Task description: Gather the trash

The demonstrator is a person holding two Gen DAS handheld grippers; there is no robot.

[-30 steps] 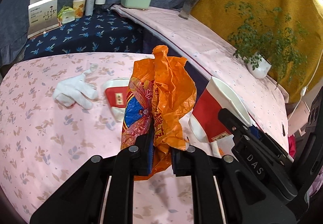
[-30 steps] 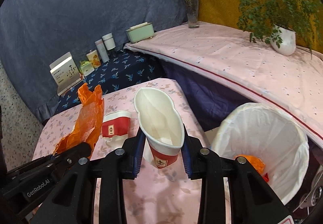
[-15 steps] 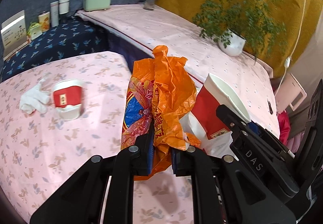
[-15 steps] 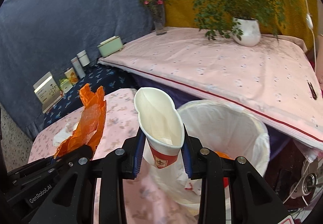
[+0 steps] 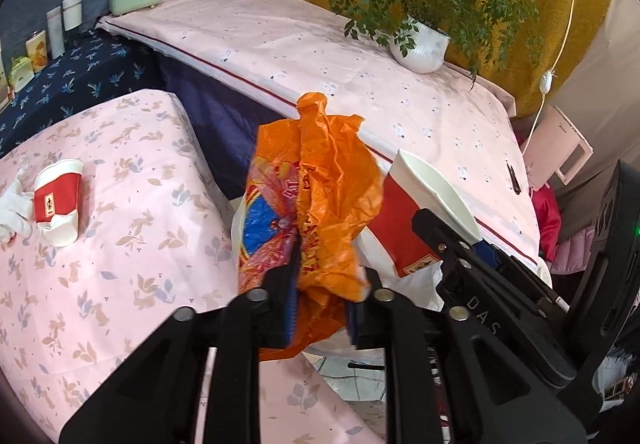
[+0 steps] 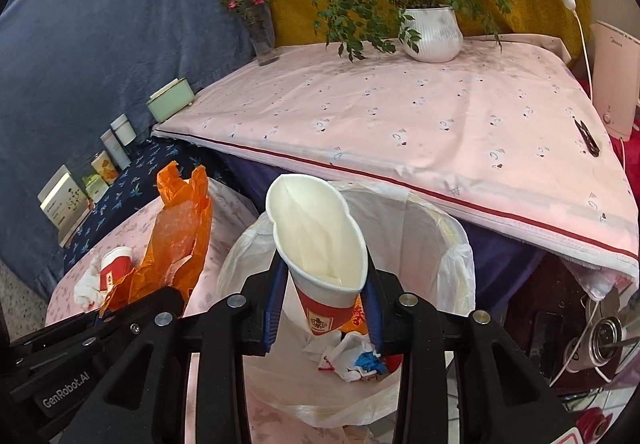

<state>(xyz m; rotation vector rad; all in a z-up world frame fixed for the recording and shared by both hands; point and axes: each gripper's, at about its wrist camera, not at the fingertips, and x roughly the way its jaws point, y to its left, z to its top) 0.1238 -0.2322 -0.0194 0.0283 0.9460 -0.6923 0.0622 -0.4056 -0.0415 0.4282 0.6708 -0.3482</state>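
The orange wrapper (image 5: 316,204) stands between the fingers of the left gripper (image 5: 320,296), whose jaws are opening, with the wrapper between the blue pads; the squashed cup (image 6: 320,244) sits between the fingers of the right gripper (image 6: 322,308), whose jaws are also opening. Both grippers point slantwise down, side by side, over the white-lined bin (image 6: 452,244). A second ago both were above the pink table (image 5: 120,244), with the bin off to the right.
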